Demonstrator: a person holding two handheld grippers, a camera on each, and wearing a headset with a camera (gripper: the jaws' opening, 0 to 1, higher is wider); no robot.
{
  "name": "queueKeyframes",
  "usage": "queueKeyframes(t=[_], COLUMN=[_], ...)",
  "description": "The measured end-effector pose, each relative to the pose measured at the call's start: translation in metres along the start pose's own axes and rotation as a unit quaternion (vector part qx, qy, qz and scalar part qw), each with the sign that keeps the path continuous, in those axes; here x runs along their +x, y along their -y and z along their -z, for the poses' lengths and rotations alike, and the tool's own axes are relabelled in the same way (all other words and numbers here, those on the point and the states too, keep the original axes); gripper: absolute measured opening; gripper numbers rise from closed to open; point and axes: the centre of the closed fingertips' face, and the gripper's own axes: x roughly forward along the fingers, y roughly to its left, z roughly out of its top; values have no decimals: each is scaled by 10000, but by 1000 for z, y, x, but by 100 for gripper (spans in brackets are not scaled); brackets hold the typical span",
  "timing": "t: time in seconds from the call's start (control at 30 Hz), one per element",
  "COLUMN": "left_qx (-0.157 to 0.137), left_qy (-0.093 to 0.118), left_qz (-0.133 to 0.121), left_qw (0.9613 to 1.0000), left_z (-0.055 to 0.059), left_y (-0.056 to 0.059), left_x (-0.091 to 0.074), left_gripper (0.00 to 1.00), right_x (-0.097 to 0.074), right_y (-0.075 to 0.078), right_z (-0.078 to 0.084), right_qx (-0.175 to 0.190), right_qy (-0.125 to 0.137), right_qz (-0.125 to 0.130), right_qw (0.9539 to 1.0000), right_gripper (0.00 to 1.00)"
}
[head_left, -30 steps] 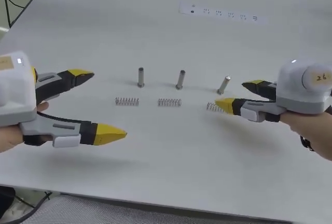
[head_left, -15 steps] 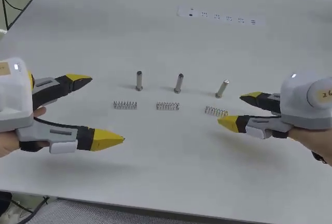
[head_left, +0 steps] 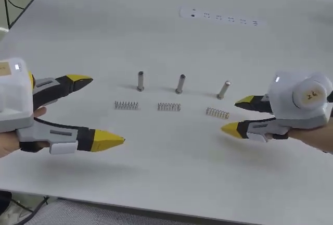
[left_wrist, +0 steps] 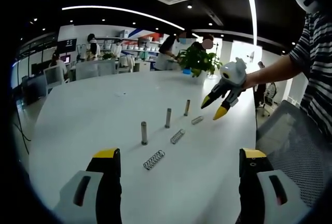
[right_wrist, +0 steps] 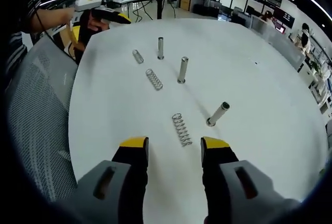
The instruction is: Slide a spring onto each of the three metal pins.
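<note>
The middle spring (head_left: 168,107) lies flat just in front of the middle pin (head_left: 180,84). The left spring (head_left: 126,105) and right spring (head_left: 217,113) lie before the left pin (head_left: 140,80) and right pin (head_left: 224,89) flanking it, all on the white surface (head_left: 171,173). To that pin's right the right gripper (head_left: 234,115) hovers part-open and empty; well to its left the left gripper (head_left: 101,110) gapes wide, also empty.

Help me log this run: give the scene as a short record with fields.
pins: three in a row on the table; two upright, the end pin by the right gripper leaning
springs: three, lying flat, one in front of each pin, none on a pin
left gripper: open, holding nothing, apart from the parts
right gripper: open, aimed at the end spring, not gripping it
progress: no spring fitted yet
</note>
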Motion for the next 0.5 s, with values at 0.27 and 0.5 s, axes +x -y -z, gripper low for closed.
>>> queueKeyframes(t=[0.27,0.5], left_qx=[-15,10], left_qy=[-35,-43], left_qz=[20,55], left_qw=[10000,10000], left_z=[2,1], left_y=[1,2], left_x=[-1,1], left_gripper=[94,94], right_x=[7,17], right_y=[4,6], right_z=[-2,-3], right_qx=[-333,-500], right_qy=[-263,-473], right_qz=[-199,-332], right_qw=[9989,9971], right_gripper=[34,31])
